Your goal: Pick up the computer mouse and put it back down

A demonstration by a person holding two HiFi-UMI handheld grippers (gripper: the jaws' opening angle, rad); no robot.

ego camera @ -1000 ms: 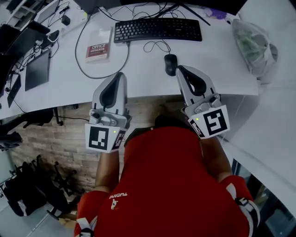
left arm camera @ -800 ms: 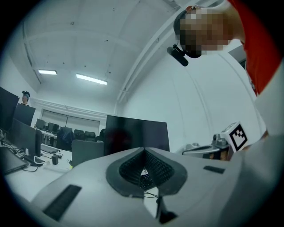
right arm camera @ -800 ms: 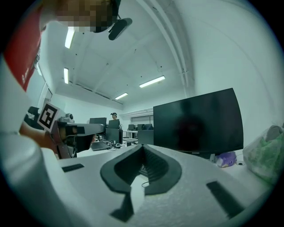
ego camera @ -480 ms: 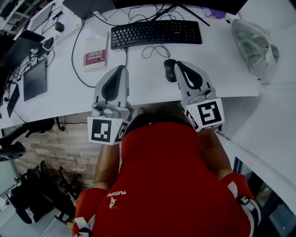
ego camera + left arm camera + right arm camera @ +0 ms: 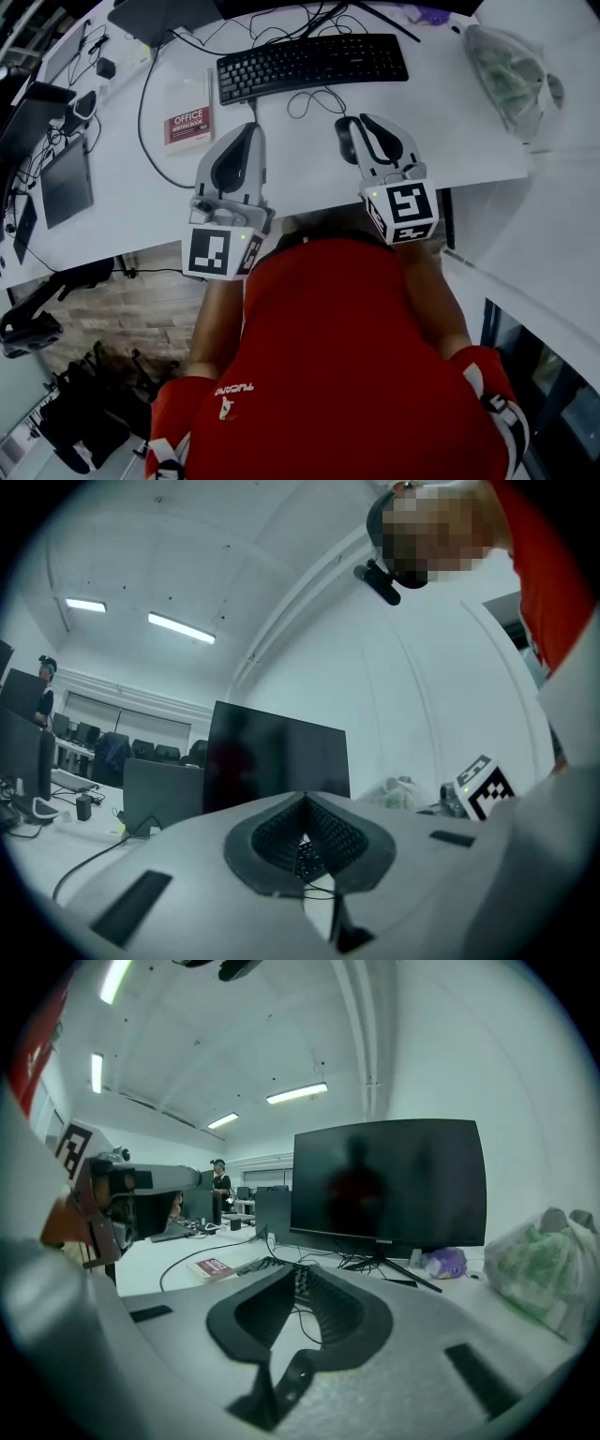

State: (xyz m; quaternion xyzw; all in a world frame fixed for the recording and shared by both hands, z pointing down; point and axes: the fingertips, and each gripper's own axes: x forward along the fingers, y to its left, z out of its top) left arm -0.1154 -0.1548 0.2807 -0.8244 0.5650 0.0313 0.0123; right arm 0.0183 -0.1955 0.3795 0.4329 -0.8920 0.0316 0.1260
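A black wired computer mouse (image 5: 344,139) lies on the white desk (image 5: 300,178) just in front of the keyboard (image 5: 312,62), its cable looped behind it. My right gripper (image 5: 366,120) hangs close along the mouse's right side and covers part of it. In the right gripper view its jaws (image 5: 300,1271) are opening by a narrow slit with nothing between them, and the mouse itself is hidden below. My left gripper (image 5: 251,128) hovers over bare desk to the left of the mouse, its tips (image 5: 305,797) together and holding nothing.
A red-and-white book (image 5: 187,120) lies left of the keyboard. At the desk's right end sits a clear plastic bag (image 5: 511,70). A dark monitor (image 5: 387,1180) stands behind the keyboard. A tablet (image 5: 64,180) and cables occupy the far left. The desk's front edge runs under both grippers.
Both grippers have moved forward over the desk. The right one has sunk and come up alongside the mouse.
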